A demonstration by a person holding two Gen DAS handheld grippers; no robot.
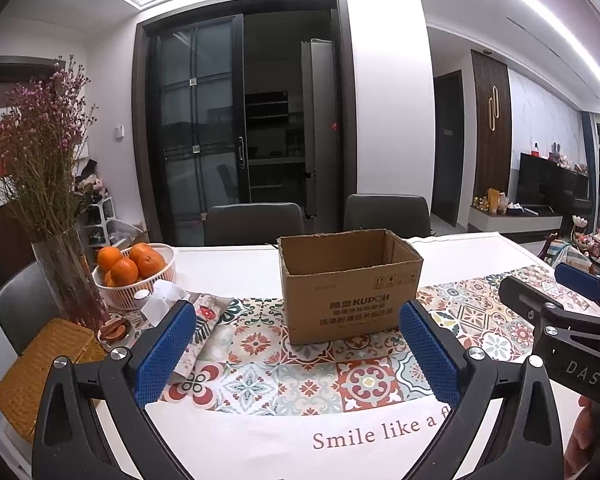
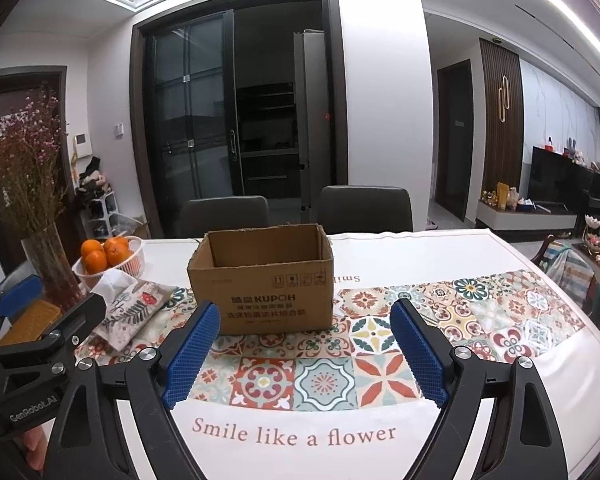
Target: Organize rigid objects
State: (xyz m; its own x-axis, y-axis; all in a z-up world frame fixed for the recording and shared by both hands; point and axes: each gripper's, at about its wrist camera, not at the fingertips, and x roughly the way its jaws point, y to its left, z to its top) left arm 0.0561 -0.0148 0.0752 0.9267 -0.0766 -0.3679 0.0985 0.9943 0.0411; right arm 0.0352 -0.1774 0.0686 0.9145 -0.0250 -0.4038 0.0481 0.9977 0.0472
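We read this as a gap between placements, or the very start: both tools hang over the near edge of the worktop (image 2: 420, 256) with nothing in them. Our left hand-held gripper (image 1: 296, 350) has its blue pads spread wide apart with only tablecloth between them, and our right hand-held gripper (image 2: 306, 350) is likewise parted and empty. The task's receptacle, as we judge it, is the open cardboard box (image 2: 262, 280), standing upright on the patterned runner, far of both tools and left of centre in the right wrist view; its inside looks empty from here, though the floor of it is hidden. The next move calls for choosing a rigid item and reaching left for it, since the candidates lie there. Counting: one cardboard box; one white basket (image 1: 162, 276) with at least four oranges (image 1: 124, 271) showing; one glass vase of dried flowers (image 1: 66, 276); one fabric tissue pouch (image 2: 134, 306); one woven yellow case (image 1: 44, 364) at the near left; two chairs (image 1: 254, 224) beyond the far edge. A small round thing beside the vase is too unclear to name.
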